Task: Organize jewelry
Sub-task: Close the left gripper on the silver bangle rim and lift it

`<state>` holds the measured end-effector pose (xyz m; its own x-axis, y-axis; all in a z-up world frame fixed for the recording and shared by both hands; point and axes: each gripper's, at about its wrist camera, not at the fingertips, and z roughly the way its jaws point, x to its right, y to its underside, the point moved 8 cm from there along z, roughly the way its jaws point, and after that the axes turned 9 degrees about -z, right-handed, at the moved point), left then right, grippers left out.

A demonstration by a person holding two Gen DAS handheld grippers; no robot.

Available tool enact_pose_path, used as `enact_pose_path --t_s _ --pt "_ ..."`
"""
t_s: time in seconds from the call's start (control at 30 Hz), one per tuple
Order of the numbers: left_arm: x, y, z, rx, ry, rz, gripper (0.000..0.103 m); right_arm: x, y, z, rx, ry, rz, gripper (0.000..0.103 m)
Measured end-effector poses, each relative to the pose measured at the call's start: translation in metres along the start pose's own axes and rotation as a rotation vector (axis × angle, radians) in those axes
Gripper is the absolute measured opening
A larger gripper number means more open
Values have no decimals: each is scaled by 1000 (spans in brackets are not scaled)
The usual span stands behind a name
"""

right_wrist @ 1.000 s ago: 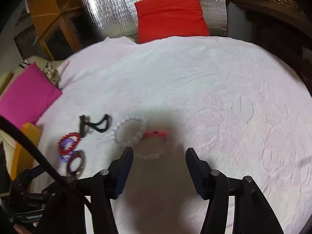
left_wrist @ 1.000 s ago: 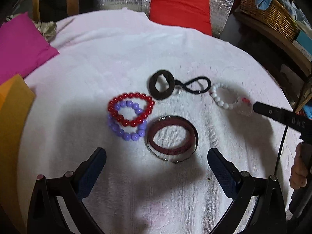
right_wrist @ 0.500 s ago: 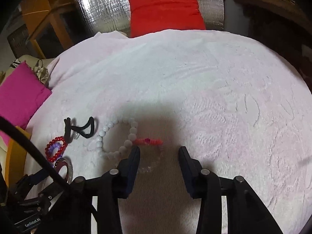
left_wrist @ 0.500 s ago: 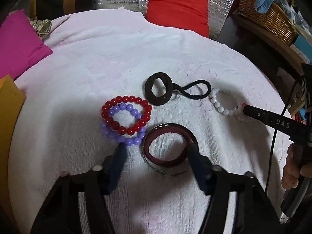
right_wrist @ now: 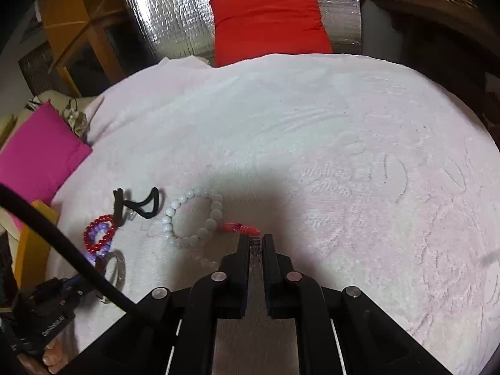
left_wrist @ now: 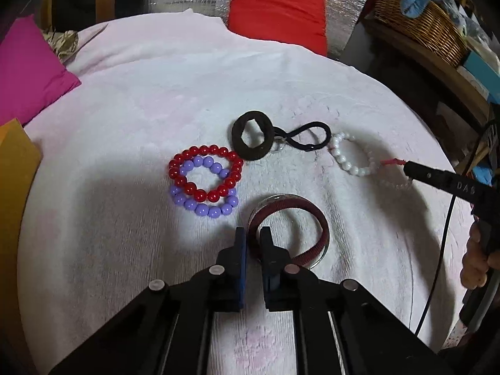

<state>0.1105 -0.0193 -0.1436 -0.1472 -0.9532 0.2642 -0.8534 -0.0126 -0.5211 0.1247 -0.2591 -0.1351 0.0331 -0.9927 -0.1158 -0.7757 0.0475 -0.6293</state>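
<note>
Step in hand: grasping. Left gripper [left_wrist: 253,234] is clamped on the dark-red metal-edged bangle [left_wrist: 290,228]'s 9 o'clock rim; right gripper [right_wrist: 255,242] pinches the white bead bracelet [right_wrist: 187,215]'s red tassel (both on the pale towel [right_wrist: 312,140]). Next, probably: lift cleanly.

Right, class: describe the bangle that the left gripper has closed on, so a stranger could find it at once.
Start at the pale pink blanket. The bangle lies nearest the camera, right of the two beaded bracelets, its rim between the left gripper fingers. Unlike those, it is one wide dark-red band edged in silver.
</note>
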Motion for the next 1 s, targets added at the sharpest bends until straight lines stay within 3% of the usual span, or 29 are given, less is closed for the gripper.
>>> enact_pose_path --t_s 0.23,0.53,0.7,0.83,0.93,1.0 --pt "3 5 -17 15 31 24 7 6 1 -27 36 -22 18 8" --pt "1 1 -46 77 41 49 5 -14 -7 -54 93 -136 55 8" --pt "-11 1 -43 56 33 29 5 -28 -10 -61 104 -216 91 8" --pt "-17 4 -40 45 32 11 6 -39 -9 -59 96 -219 83 8" --pt "-11 8 -34 18 56 1 30 -43 -8 -54 81 -213 79 8" --pt "-3 11 -32 18 63 20 65 -45 -6 -51 73 -210 76 8"
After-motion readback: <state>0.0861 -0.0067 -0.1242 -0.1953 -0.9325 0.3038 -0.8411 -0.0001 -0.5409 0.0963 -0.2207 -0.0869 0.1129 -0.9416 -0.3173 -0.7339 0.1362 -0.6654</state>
